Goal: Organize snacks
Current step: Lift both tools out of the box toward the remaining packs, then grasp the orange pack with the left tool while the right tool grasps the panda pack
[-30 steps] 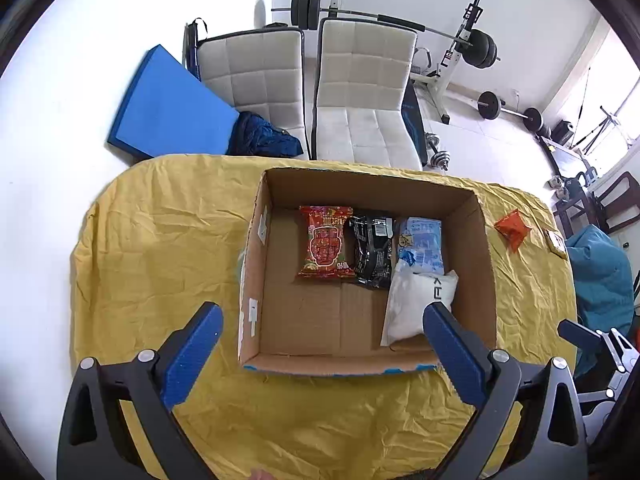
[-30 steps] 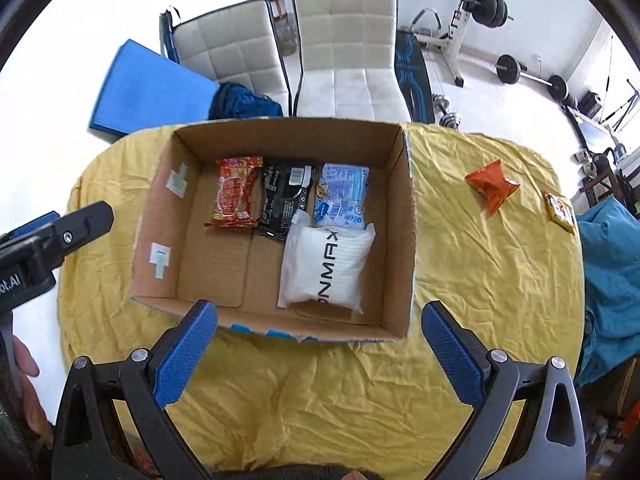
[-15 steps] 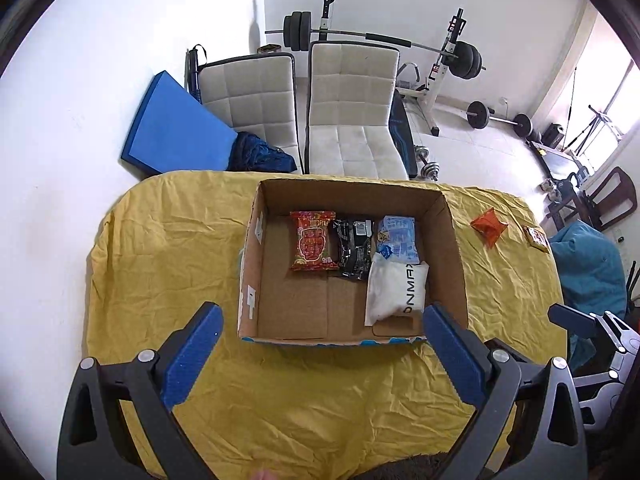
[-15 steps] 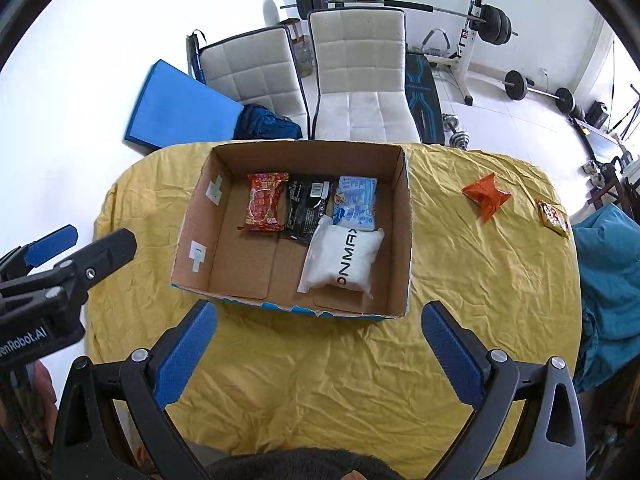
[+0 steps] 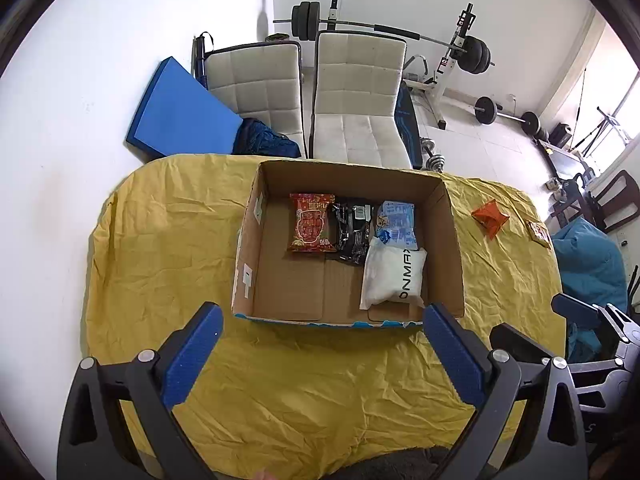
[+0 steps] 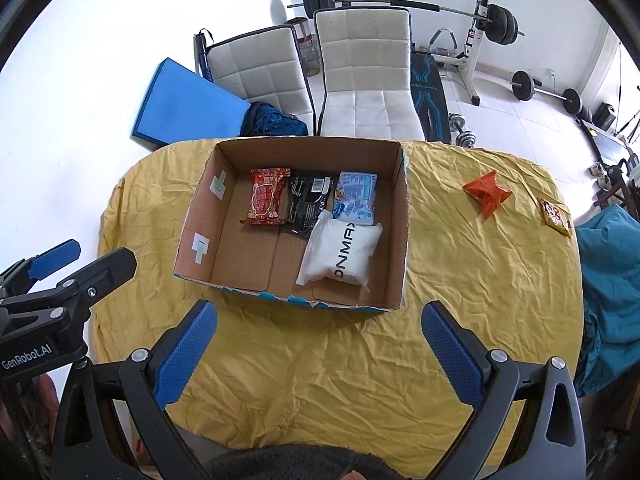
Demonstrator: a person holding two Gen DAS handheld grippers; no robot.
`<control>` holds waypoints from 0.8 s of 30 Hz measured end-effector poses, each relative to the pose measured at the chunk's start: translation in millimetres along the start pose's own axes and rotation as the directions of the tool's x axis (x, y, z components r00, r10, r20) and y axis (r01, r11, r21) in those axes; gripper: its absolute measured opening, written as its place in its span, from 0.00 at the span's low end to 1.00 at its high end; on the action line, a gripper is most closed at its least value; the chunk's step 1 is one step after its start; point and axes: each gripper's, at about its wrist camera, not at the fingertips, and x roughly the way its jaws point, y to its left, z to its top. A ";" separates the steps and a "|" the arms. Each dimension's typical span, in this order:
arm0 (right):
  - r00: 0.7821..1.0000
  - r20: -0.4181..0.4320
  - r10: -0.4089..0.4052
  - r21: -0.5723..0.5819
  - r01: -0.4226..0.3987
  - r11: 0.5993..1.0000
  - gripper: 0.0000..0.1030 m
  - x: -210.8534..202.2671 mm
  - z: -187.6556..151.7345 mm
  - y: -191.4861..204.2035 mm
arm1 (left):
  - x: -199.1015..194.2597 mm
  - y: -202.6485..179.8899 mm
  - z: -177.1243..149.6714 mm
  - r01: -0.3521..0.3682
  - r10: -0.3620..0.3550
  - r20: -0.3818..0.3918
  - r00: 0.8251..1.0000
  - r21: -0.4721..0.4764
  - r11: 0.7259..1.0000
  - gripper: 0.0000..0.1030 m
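An open cardboard box [image 5: 454,256] [image 6: 404,240] stands on the yellow cloth. Along its far wall lie a red snack pack [image 5: 312,222] [image 6: 267,196], a black pack [image 5: 352,226] [image 6: 308,200] and a light blue pack [image 5: 396,218] [image 6: 355,196]; a white pouch [image 5: 394,276] [image 6: 340,252] lies nearer. Outside, to the right, sit an orange packet [image 5: 490,218] [image 6: 486,194] and a small yellow-red packet [image 5: 538,232] [image 6: 554,216]. My left gripper [image 5: 320,318] and right gripper [image 6: 320,314] hang open and empty above the cloth, short of the box's near wall.
The table [image 5: 160,248] with its wrinkled yellow cloth is oval. Two white chairs [image 5: 360,100], a blue mat [image 5: 180,112] and a barbell rack [image 5: 460,52] stand behind it. A teal beanbag [image 5: 588,260] lies to the right. The left gripper shows at the right wrist view's left edge.
Both grippers have pulled back and up from the box, so more of the table shows. The snacks and box have not moved. Both stay open.
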 end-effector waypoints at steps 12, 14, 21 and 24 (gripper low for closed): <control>0.999 -0.013 0.030 0.094 -0.028 0.995 1.00 9.3 12.0 -84.4 | 41.3 -85.1 30.0 0.051 -0.047 -0.044 0.998 0.090 0.995 1.00; 1.000 -0.009 -0.002 0.136 0.003 0.991 1.00 10.6 17.7 -118.8 | 53.7 -111.1 40.1 0.076 -0.070 -0.056 0.996 0.118 0.990 1.00; 0.991 -0.051 -0.128 0.313 0.137 0.940 1.00 24.7 35.3 -272.8 | 120.8 -224.9 84.0 0.145 -0.113 -0.133 0.985 0.255 0.956 1.00; 0.988 -0.094 -0.126 0.393 0.153 0.907 1.00 38.5 39.4 -338.4 | 169.4 -266.0 101.5 0.193 -0.127 -0.259 0.957 0.247 0.950 1.00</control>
